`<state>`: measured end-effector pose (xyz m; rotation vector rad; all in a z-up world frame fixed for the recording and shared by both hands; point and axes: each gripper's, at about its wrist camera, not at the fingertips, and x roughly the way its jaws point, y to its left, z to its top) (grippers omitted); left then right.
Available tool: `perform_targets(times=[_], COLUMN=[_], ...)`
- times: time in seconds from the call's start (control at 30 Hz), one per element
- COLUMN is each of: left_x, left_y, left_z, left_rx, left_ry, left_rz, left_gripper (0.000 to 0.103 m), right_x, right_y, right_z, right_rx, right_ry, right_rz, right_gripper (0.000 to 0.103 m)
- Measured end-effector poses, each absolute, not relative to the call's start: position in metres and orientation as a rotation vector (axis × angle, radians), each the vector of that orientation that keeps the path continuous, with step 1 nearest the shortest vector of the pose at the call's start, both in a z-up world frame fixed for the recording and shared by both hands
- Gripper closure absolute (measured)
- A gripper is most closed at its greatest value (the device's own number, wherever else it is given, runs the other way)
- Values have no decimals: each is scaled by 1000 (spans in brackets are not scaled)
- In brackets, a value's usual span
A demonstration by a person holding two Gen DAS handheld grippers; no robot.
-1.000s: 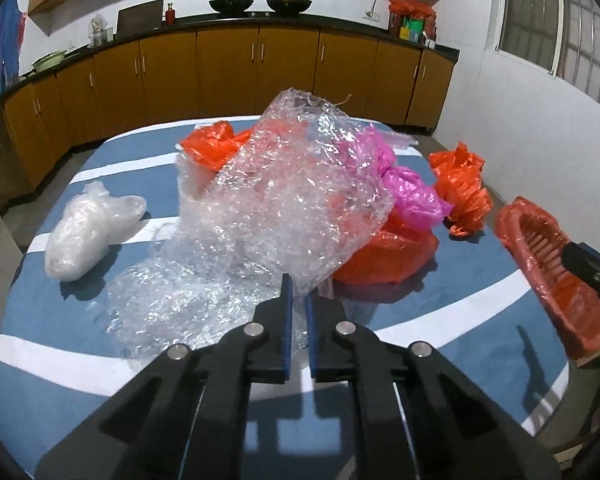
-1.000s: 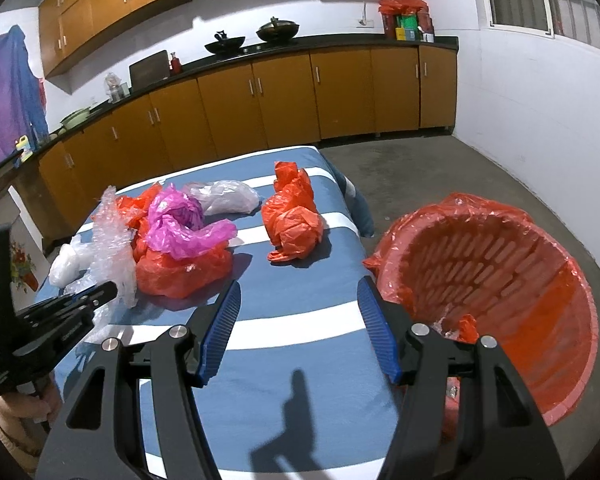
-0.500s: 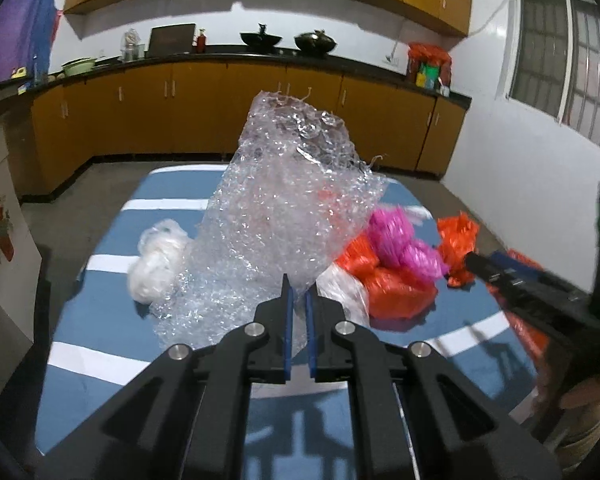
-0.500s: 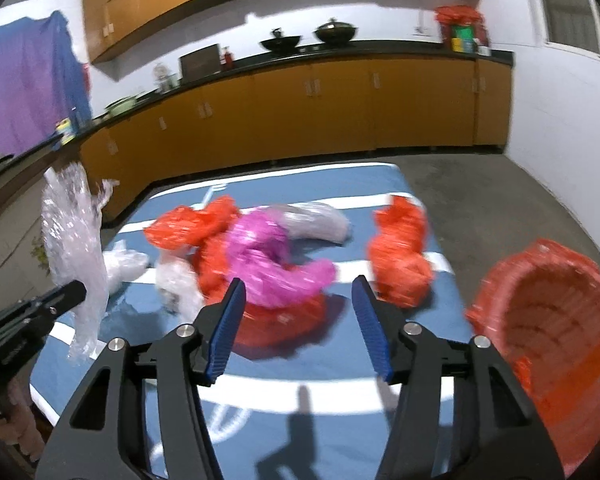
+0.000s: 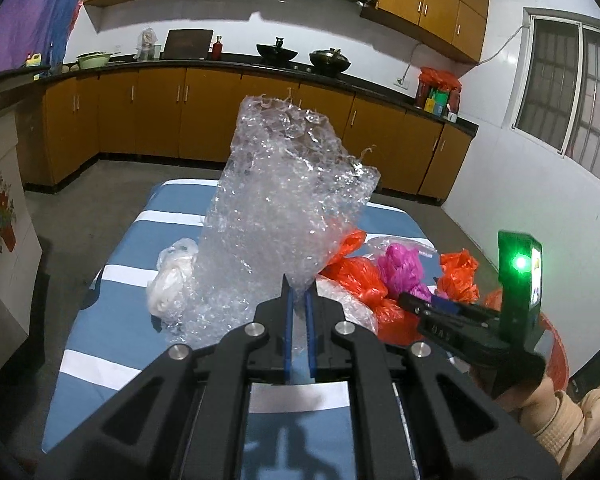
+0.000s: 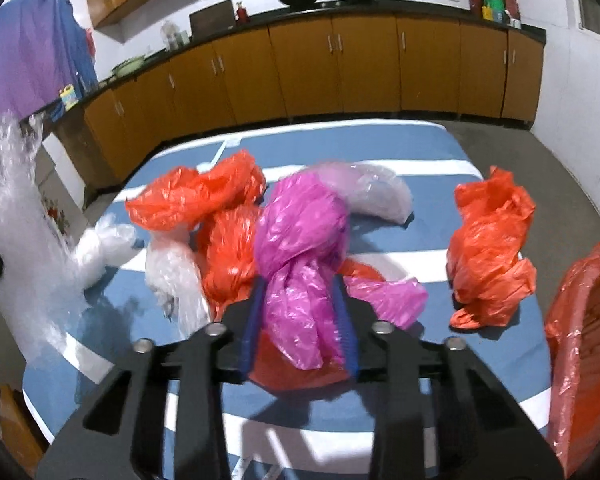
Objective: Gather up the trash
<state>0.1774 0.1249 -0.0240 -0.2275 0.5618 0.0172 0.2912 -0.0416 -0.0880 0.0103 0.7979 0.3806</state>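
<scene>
Hand-held gripper on the left (image 5: 298, 300) has its blue pads clamped on the lower edge of a large crinkled sheet of clear bubble wrap (image 5: 284, 200), which stands lifted through the centre of the left view above the blue, white-striped surface (image 5: 112, 320). At the right edge of the right view sits the red plastic basket lined with an orange bag (image 6: 580, 340), the likely place for the trash. To finish this step well, I would carry the sheet high enough that its trailing end clears the pile, then release over the basket. The right hand-held gripper (image 6: 300, 320), low in the centre of its frame and pointing forward, has its pads apart around a crumpled magenta plastic bag (image 6: 300, 248); whether they press it I cannot tell. Orange bags (image 6: 488, 248) lie nearby.
</scene>
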Motion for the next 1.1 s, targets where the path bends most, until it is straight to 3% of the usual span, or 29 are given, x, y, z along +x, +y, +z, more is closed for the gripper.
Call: perform_targets(times=[0.23,0.67,1.1], left_x=[176,174,178], left_y=[123,110,49], left_z=[-24,-21,-15], left_rx=[-230,-212,-152], left_ry=[560,552,555], left_rz=[12,-42,-180], left_gripper=[96,96,96], right_x=[276,230,194], right_y=[-43,-72,-143], right_z=[-81,-56,-33], right_rx=[-10,20,46], right_ry=[765,704,604], right_rz=[403,402,211], right_gripper=[84,84,84])
